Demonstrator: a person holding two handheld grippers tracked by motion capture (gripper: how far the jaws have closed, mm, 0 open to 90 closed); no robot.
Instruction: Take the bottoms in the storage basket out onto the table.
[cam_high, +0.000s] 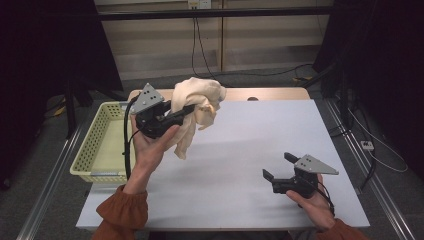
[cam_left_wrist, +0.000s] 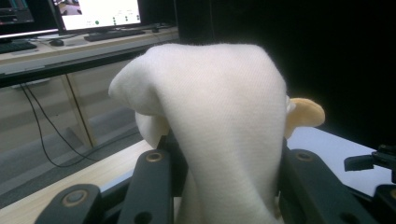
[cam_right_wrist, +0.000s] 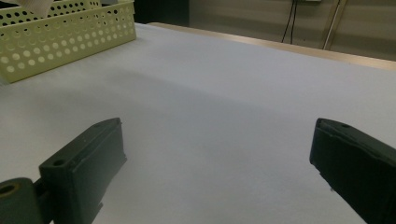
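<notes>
A cream cloth (cam_high: 197, 102) hangs bunched in the air above the table's back left, and my left gripper (cam_high: 189, 109) is shut on it. In the left gripper view the cloth (cam_left_wrist: 219, 121) drapes over and between the two black jaws, with a tan tag (cam_left_wrist: 303, 114) sticking out at its right side. Near the front right of the white table (cam_high: 240, 150), my right gripper (cam_high: 279, 166) rests open, held low in the person's hand. Its two jaws stand wide apart over bare table (cam_right_wrist: 210, 116), nothing between them.
A pale yellow perforated basket (cam_high: 100, 142) sits at the table's left edge, beside the left hand; its wall (cam_right_wrist: 65, 39) lies far left in the right gripper view. Cables trail on the floor behind the table.
</notes>
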